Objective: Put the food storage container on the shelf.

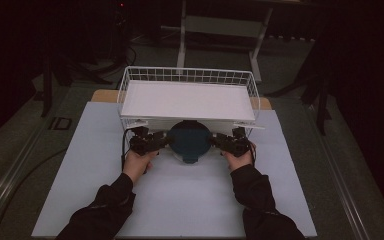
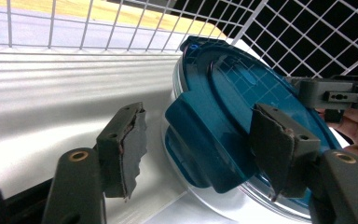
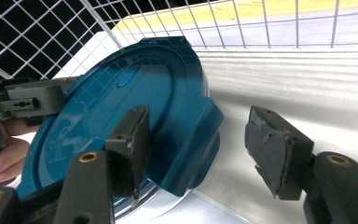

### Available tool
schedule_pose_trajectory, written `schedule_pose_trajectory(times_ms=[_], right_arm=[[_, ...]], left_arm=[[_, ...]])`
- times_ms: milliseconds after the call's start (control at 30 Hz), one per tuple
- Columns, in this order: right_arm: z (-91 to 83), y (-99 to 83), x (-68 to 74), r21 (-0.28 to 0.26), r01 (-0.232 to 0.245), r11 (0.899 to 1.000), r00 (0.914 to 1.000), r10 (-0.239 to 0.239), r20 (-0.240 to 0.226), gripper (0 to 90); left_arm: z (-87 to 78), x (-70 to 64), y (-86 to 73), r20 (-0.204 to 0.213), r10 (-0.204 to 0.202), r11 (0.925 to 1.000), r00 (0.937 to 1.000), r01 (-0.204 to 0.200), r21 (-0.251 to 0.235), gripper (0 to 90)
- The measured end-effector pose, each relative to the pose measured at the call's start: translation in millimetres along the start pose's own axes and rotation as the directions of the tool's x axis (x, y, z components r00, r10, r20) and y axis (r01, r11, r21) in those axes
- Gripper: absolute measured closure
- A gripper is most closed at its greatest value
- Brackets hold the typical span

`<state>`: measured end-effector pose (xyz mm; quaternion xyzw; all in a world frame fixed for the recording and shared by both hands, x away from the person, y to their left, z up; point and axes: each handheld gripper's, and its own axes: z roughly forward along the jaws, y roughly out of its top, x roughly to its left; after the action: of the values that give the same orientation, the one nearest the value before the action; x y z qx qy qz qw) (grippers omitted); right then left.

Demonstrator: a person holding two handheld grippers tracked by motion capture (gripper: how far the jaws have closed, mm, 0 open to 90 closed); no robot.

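A dim room with dark curtains and a grey floor surrounds a table [image 1: 180, 200] covered by a pale sheet, with a metal frame standing beyond its far edge.

In the left gripper view, the left gripper [image 2: 200, 140] has its jaws spread wide. The tab-like clasp at the edge of a teal lid [image 2: 242, 102] sits in the gap between them, close against the right-hand pad [image 2: 275, 144], while the left-hand pad [image 2: 130, 144] stands clear of it with bare white surface behind. Whether the right-hand pad actually touches the lid cannot be told.

In the right gripper view, the right gripper [image 3: 200, 144] is likewise open. Its left-hand pad [image 3: 130, 149] lies over the lid's [image 3: 135, 107] top surface near the rim, the opposite clasp juts into the gap, and the right-hand pad [image 3: 275, 149] stands apart over white.

The lid caps a round container with a clear, silvery rim [image 2: 242, 205], tilted in both gripper views. In the high view it sits between the two grippers [image 1: 150, 142] [image 1: 230, 143], one at each side, at the near edge of a white wire basket [image 1: 187, 75] that holds a white tray [image 1: 187, 100]. Each gripper is held by a hand [image 1: 137, 162] [image 1: 240, 159] in a dark sleeve.
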<state>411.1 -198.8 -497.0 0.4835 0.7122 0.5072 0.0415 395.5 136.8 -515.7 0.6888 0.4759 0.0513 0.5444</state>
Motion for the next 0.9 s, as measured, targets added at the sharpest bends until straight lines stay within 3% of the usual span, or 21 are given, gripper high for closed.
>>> schedule_pose_trajectory(times_ms=[33, 133, 167, 233, 267, 300, 367, 500, 633, 900], right_arm=[[-1.5, -1.0, 2.4, -0.001, 0.006, 1.0, 1.0, -0.006, 0.007, 39.5], [-4.6, -3.5, 5.0, -0.013, 0.031, 0.999, 0.999, -0.031, 0.031, 38.9], [-5.2, -4.0, 4.5, -0.016, 0.033, 0.999, 0.9992, -0.032, 0.024, 38.6], [-8.0, -5.4, 5.5, -0.019, 0.035, 0.999, 0.999, -0.034, 0.029, 38.4], [-10.4, -6.3, 6.5, -0.012, 0.027, 1.0, 0.9994, -0.027, 0.021, 38.4], [-11.7, -6.8, 6.9, -0.016, 0.035, 0.999, 0.9991, -0.035, 0.025, 38.2], [-16.3, -7.9, 10.5, -0.024, 0.062, 0.998, 0.9977, -0.062, 0.027, 38.2], [-27.8, -9.7, 24.6, -0.017, 0.121, 0.992, 0.9919, -0.121, 0.041, 38.2], [-41.0, -13.6, 38.9, -0.015, 0.141, 0.99, 0.9897, -0.141, 0.025, 40.4], [-52.8, -32.0, 67.6, 0.045, 0.211, 0.976, 0.9774, -0.211, -0.007, 56.5]], left_arm=[[-1.0, -0.4, 0.2, 0.001, 0.01, 0.9999, 1.0, -0.01, 0.004, 28.8], [-7.5, 0.2, 0.5, 0.005, -0.009, 0.999, 0.9999, 0.01, -0.044, 23.6], [-9.2, 0.9, 0.8, 0.025, -0.002, 0.9989, 0.9997, 0.003, -0.048, 18.9], [-12.1, 0.6, 0.7, 0.034, 0.03, 0.9991, 0.999, -0.029, -0.031, 14.6], [-13.2, -0.2, 0.1, 0.045, 0.032, 0.9991, 0.9985, -0.031, -0.027, 14.0], [-15.2, -3.6, -1.3, 0.077, 0.004, 0.9998, 0.997, -0.002, -0.018, 11.4], [-19.2, -7.2, -2.7, 0.089, 0.032, 0.9994, 0.9955, -0.031, -0.013, 1.3], [-29.9, -17.6, -5.4, 0.107, 0.069, 0.9976, 0.9918, -0.069, -0.004, 0.9], [-41.9, -30.9, -7.0, 0.118, 0.121, 0.9926, 0.9855, -0.121, -0.009, 0.9], [-67.4, -51.2, -9.0, 0.147, 0.174, 0.9847, 0.9736, -0.173, -0.023, 0.9]])
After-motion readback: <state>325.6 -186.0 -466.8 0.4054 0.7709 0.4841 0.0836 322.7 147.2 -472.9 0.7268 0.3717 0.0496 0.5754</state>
